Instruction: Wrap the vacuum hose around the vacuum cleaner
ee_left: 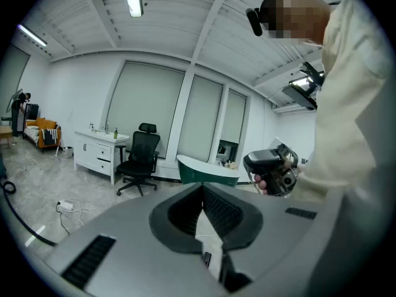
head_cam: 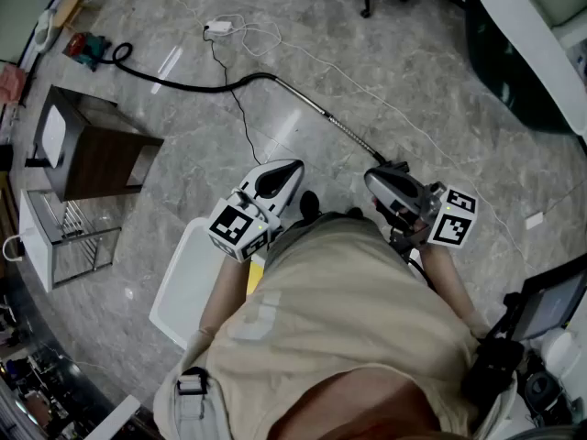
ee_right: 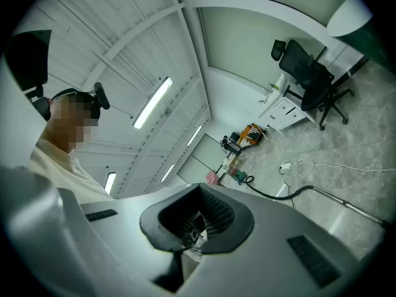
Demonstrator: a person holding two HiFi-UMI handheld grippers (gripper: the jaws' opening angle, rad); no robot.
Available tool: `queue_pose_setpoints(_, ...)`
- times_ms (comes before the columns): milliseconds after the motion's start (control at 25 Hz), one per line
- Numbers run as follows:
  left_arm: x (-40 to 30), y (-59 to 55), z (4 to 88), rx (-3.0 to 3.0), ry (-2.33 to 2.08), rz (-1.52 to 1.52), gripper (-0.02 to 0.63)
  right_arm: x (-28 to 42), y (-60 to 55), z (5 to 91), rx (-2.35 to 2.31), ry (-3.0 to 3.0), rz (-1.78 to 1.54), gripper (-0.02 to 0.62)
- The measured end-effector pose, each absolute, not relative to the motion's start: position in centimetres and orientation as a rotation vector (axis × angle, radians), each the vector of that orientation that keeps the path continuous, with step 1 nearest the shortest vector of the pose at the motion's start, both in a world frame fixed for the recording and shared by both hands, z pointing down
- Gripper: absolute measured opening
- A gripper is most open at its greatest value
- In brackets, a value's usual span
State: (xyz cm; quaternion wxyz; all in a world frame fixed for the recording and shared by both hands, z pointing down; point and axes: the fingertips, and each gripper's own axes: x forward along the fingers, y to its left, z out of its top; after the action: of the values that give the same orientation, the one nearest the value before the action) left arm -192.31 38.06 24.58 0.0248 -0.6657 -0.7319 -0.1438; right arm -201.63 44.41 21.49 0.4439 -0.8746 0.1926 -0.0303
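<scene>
The person is holding the left hand-held gripper [head_cam: 286, 170] and the right hand-held gripper [head_cam: 378, 181] closed and empty, probably because the long black flexible vacuum hose [head_cam: 183, 85] is lying untouched on the grey marble floor [head_cam: 413, 71] ahead of them.

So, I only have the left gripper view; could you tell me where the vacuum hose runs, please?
Observer: The black hose lies on the floor, running from the vacuum cleaner to a metal tube whose near end is hidden behind the right tool.
Operator: Is that tool holding anything?
Observer: No, its own view shows it shut and empty.
Operator: What stands to the left?
Observer: A brown cabinet, apart from the hose.
</scene>
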Motion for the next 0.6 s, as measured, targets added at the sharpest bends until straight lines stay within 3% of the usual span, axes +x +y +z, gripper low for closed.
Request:
queue_pose_setpoints(320, -186.0, 34.3, 25.1, -2.108, -2.245, -0.463, 0.006, -195.1, 41.1, 21.3, -2.218, 0.506, -0.135, 0.005)
queue_pose_setpoints(600, -184.8, 34.7, 25.1, -2.061, -2.335, -0.469, 0.006, -192.6, 39.4, 21.0, -2.25, 0.528, -0.179, 0.005)
